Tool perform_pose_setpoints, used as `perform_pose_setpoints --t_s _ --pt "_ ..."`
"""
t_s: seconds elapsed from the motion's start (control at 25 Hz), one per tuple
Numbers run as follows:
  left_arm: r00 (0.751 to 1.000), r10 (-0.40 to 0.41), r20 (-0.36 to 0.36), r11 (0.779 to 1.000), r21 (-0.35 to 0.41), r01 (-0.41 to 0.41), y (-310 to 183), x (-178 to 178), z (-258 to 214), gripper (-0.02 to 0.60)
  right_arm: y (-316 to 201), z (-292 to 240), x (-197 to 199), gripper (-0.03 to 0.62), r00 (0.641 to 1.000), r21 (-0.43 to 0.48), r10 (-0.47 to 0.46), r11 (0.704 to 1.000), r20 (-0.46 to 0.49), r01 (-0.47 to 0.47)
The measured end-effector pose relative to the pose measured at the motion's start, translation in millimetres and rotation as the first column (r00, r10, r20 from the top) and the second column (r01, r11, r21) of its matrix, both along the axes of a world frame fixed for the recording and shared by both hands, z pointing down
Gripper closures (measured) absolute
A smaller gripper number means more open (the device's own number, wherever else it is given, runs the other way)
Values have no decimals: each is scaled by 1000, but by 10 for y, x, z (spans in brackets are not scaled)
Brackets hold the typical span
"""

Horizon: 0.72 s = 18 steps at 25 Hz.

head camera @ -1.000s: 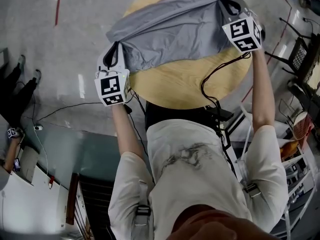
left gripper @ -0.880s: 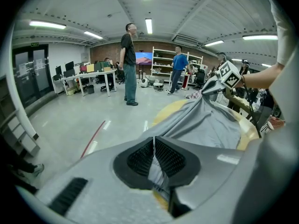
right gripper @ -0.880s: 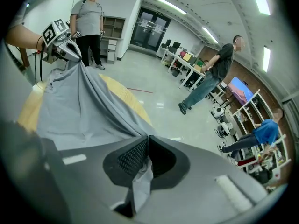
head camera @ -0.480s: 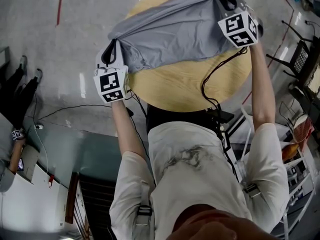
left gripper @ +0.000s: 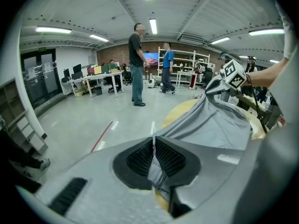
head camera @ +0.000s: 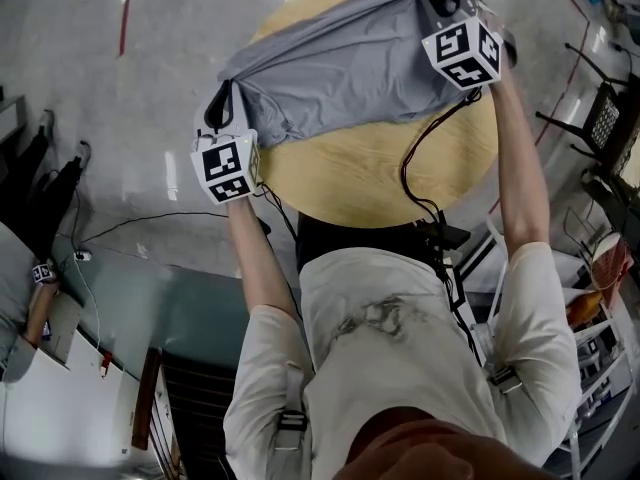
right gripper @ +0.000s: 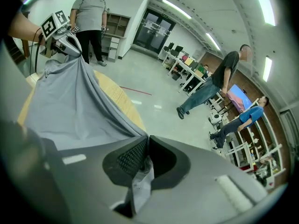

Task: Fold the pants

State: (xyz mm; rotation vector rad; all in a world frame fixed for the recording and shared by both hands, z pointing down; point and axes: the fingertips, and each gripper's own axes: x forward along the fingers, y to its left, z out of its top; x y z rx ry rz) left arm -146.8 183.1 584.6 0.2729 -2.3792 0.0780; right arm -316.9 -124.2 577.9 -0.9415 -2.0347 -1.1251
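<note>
Grey pants [head camera: 345, 68] hang stretched between my two grippers above a round wooden table [head camera: 375, 173]. My left gripper [head camera: 222, 118] is shut on the pants' left corner, at the table's left edge; grey cloth [left gripper: 156, 169] is pinched between its ribbed pads. My right gripper [head camera: 440, 3] is shut on the other corner, over the table's far right; a fold of cloth [right gripper: 140, 178] shows between its pads. In the left gripper view the pants [left gripper: 215, 125] run up to the right gripper [left gripper: 223, 78]; in the right gripper view the pants [right gripper: 70, 106] run up to the left gripper [right gripper: 63, 36].
A black cable [head camera: 420, 168] trails over the table's near edge. Chairs and a cluttered rack [head camera: 600, 118] stand to the right. People [left gripper: 136, 64] stand on the shiny floor beyond the table, with desks [left gripper: 96, 78] and shelves behind them.
My right gripper has carried its corner of the pants farther from me, up the picture and slightly left. The left gripper has hardly moved.
</note>
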Motion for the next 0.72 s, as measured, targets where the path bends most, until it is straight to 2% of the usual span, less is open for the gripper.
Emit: perform_pose_setpoints --t_s 0.32,0.52,0.72 --pt "998 13 59 1000 -11 -13 -84 16 -138 548 49 -129 93 516 999 -41 -10 999 30 11" --pt "996 8 85 1000 -12 -7 -152 50 -244 495 49 -245 199 476 999 -76 -8 997 40 11" --pt "994 11 110 1000 -5 -10 -235 173 -434 486 109 -483 459 457 998 -144 5 990 59 4"
